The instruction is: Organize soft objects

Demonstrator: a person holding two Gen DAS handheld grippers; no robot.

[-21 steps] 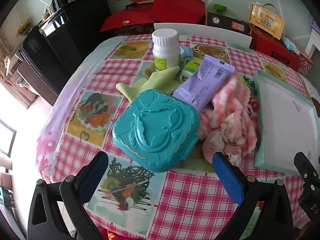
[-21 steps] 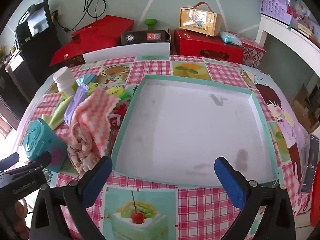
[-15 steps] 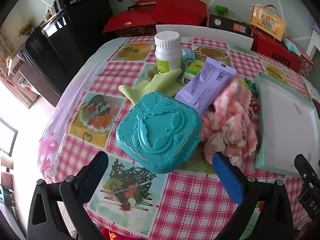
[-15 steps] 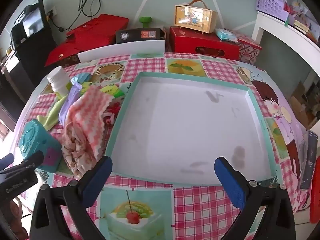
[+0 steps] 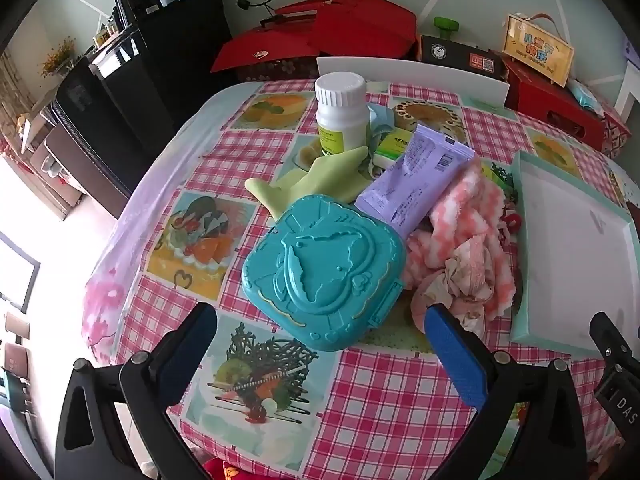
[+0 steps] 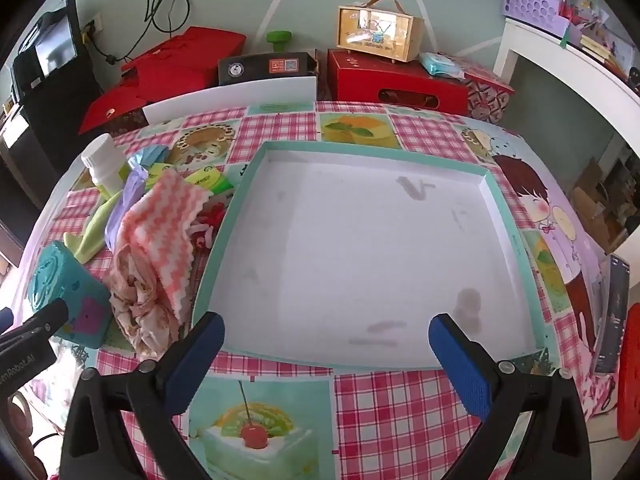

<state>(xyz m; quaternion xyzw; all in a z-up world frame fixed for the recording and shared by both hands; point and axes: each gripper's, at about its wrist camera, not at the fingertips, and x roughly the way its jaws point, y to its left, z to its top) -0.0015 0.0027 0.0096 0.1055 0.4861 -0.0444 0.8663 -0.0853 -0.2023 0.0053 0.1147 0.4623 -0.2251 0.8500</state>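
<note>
A pile sits on the checked table: a pink-and-white striped cloth [image 5: 468,216] over a crumpled beige floral cloth [image 5: 460,280], a yellow-green rubber glove [image 5: 320,180], a purple packet [image 5: 416,184] and a teal plastic case [image 5: 324,268]. My left gripper [image 5: 320,344] is open and empty, just short of the case. My right gripper [image 6: 326,356] is open and empty over the near rim of the shallow white tray with a teal rim [image 6: 496,196]. The cloths [image 6: 160,232] lie left of the tray.
A white pill bottle [image 5: 342,114] and small green boxes [image 5: 394,146] stand behind the pile. A red hair tie [image 5: 510,222] lies by the tray. Red boxes and a black cabinet stand beyond the far table edge. The table edge is close under both grippers.
Both grippers have pulled back and up slightly; the pile and the tray look a little farther away. Nothing on the table has moved.
</note>
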